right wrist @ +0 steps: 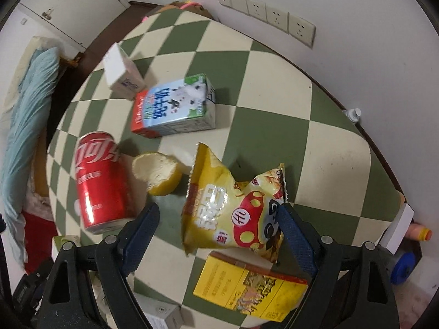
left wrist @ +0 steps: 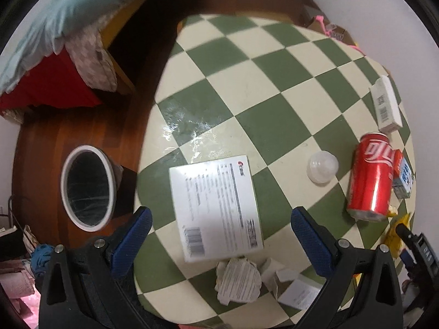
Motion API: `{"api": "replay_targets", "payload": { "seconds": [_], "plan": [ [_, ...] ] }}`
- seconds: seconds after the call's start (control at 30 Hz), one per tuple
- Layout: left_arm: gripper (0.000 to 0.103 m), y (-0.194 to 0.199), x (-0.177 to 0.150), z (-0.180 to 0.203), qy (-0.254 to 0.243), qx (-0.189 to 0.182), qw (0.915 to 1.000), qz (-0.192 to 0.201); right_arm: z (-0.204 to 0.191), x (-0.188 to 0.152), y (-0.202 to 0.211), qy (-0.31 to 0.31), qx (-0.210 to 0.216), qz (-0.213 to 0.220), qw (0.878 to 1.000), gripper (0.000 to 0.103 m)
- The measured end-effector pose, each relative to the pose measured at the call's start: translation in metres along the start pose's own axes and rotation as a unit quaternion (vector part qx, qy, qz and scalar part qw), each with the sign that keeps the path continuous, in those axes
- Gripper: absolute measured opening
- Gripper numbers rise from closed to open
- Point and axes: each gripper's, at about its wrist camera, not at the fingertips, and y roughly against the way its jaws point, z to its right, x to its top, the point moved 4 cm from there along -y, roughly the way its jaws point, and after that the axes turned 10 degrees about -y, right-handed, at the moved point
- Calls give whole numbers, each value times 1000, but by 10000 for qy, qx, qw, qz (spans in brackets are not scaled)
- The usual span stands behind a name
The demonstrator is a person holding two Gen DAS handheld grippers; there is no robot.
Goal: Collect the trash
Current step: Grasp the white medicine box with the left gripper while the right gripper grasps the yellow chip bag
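In the left wrist view my left gripper (left wrist: 219, 230) is open above a flat white box (left wrist: 215, 205) on the checkered table (left wrist: 247, 87); the box lies between the blue pads. Crumpled paper (left wrist: 238, 281) lies just below it. A round bin (left wrist: 87, 187) with a white rim stands on the floor to the left. In the right wrist view my right gripper (right wrist: 219, 233) is open around a yellow snack bag (right wrist: 233, 208). A red cola can (right wrist: 100, 181), a lemon peel (right wrist: 157, 172), a milk carton (right wrist: 175, 107) and a yellow box (right wrist: 247, 288) lie nearby.
The cola can also shows in the left wrist view (left wrist: 370, 175), beside a clear plastic lid (left wrist: 322, 166) and a small white box (left wrist: 385, 105). A white tissue pack (right wrist: 122, 72) lies at the table's far side. A bed with a blue pillow (left wrist: 68, 8) is at left. Wall sockets (right wrist: 266, 13) are behind.
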Motion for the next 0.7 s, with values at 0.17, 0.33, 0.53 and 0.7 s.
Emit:
{"api": "replay_targets", "payload": {
  "seconds": [0.17,0.33,0.53,0.7],
  "plan": [
    [103,-29,4,-2,64,-198,9988,-435,1,4,-10,-13,-153,2,9999,89],
    [101,-45,3,2,16,-262,9981,-555,9,7,-13,-85,-243,-60,9997,89],
    [73,-42,-2,6,-319,79,9988,-354,12,8,-14,-13,-302,-18,9995,83],
    [70,-38,-5,3,-389,78,9989,-231,18,7,-11,118,-442,119,9989,61]
  ]
}}
